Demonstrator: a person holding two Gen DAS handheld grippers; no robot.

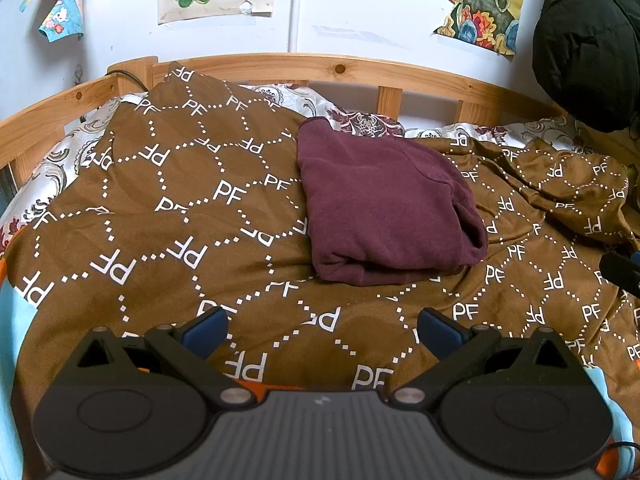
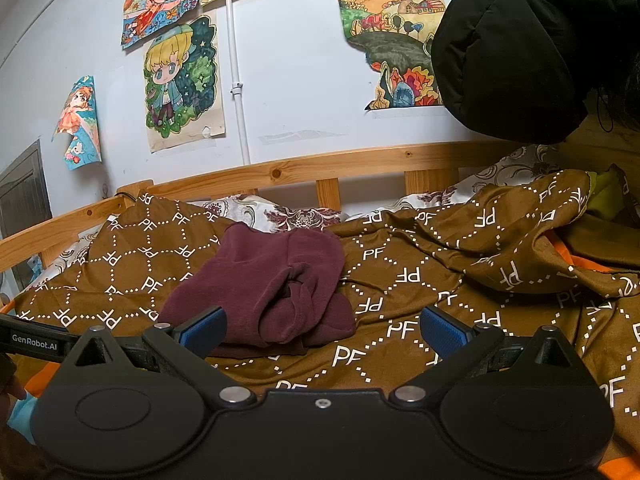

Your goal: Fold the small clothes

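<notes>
1. Left gripper (image 1: pixel 322 330): blue-padded fingers spread wide apart, nothing between them, held above the brown blanket (image 1: pixel 168 216) short of the maroon garment (image 1: pixel 384 208).
2. Right gripper (image 2: pixel 322 330): fingers likewise wide apart and empty. Its left finger pad (image 2: pixel 204 330) overlaps the near edge of the maroon garment (image 2: pixel 272 284) in the right wrist view; contact cannot be confirmed.
3. Maroon garment: lies folded into a compact bundle on the brown blanket (image 2: pixel 420 292), near the middle of the bed, its far edge close to the floral sheet (image 1: pixel 360 120). Top surface smooth in the left wrist view; the right wrist view shows bunched folds on the side facing that camera.
4. Brown blanket: printed with white "PF" letters and dotted diamonds, flat to the left of the garment, rumpled into a ridge to its right.
5. Wooden bed rail (image 1: pixel 320 70): runs behind the garment, against a white wall.
6. Coloured drawings (image 2: pixel 182 84): taped to the wall above the rail.
7. Black padded jacket (image 2: pixel 520 48): hangs to the right of the garment, above the blanket's rumpled end.
</notes>
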